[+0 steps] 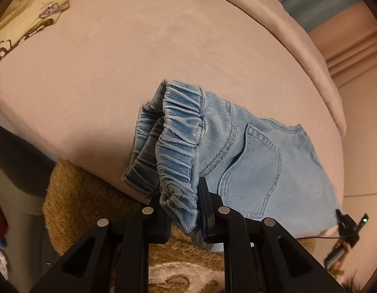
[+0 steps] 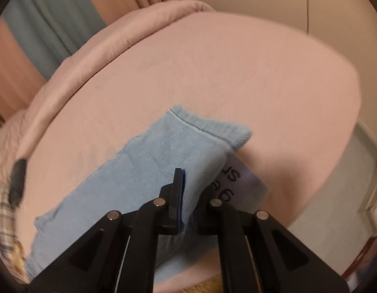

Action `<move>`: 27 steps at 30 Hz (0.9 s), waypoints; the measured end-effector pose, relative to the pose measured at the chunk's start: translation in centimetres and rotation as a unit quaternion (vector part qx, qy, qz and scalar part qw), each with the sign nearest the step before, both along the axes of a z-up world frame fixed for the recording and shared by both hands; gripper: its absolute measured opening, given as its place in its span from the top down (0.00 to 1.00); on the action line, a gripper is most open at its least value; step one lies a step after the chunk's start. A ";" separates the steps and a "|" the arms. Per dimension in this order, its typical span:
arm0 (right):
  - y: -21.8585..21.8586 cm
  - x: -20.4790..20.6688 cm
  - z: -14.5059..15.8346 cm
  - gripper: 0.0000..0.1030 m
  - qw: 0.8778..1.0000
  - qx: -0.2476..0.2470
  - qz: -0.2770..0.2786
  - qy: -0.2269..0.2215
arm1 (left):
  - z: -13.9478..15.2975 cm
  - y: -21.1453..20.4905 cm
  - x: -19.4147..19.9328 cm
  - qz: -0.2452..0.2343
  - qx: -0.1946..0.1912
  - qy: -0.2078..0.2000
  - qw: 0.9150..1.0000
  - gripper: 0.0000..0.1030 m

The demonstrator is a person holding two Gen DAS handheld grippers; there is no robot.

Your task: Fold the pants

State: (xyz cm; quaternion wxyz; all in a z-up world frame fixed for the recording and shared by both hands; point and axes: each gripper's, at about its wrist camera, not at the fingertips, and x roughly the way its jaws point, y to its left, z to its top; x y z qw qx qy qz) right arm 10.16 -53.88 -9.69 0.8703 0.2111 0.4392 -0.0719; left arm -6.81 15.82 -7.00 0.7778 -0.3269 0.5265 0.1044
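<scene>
Left wrist view is showing the left claw (image 1: 182, 210) pinching the elastic waistband (image 1: 181, 131) of the pants (image 1: 256, 161), the gathered denim bunching between its two fingers, probably because that thick band gives a firm hold at one end of the garment. The rest of the pants is lying on the pink bed (image 1: 139, 56), back pocket (image 1: 254, 168) facing up, near the bed's front edge above a tan rug (image 1: 73, 195). Right wrist view, blurred, is showing the right claw (image 2: 188, 202) pressed together on the pale blue cloth at the other end, near a hem (image 2: 208, 128), with a white label (image 2: 244, 183) peeking out beside it. Holding both ends at once is likely letting the person keep the cloth taut and bring one end over the other for a fold
</scene>
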 end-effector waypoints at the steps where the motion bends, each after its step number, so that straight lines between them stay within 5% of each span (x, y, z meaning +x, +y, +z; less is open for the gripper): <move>1: 0.3 -0.3 0.3 0.93 1.000 -0.013 0.004 0.000 | -0.2 -0.2 0.1 0.000 0.006 0.002 1.000 0.84; 3: 0.2 -0.9 0.1 0.93 0.999 -0.031 0.009 0.005 | -0.4 -0.5 0.5 -0.003 0.017 0.007 1.000 0.84; 8: -2.3 -1.2 -2.2 0.93 0.999 0.020 -0.012 0.031 | 0.6 -0.6 0.6 -0.008 0.027 -0.001 1.000 0.84; 12: -1.9 -1.8 -0.1 0.90 1.000 0.001 -0.002 0.006 | 0.0 -0.8 1.1 -0.008 0.032 0.007 0.999 0.84; 16: -2.7 -0.5 -2.4 0.91 0.999 -0.006 -0.006 0.047 | -0.7 -0.8 1.3 -0.005 0.032 0.011 0.999 0.84; 21: -2.0 0.2 -2.1 0.92 0.998 -0.034 -0.005 0.044 | 0.1 -0.1 1.3 -0.004 0.024 0.011 1.000 0.84; 27: -0.8 1.6 -0.4 0.93 0.997 -0.068 0.011 0.025 | 2.2 -0.1 2.9 -0.010 0.049 -0.026 0.998 0.84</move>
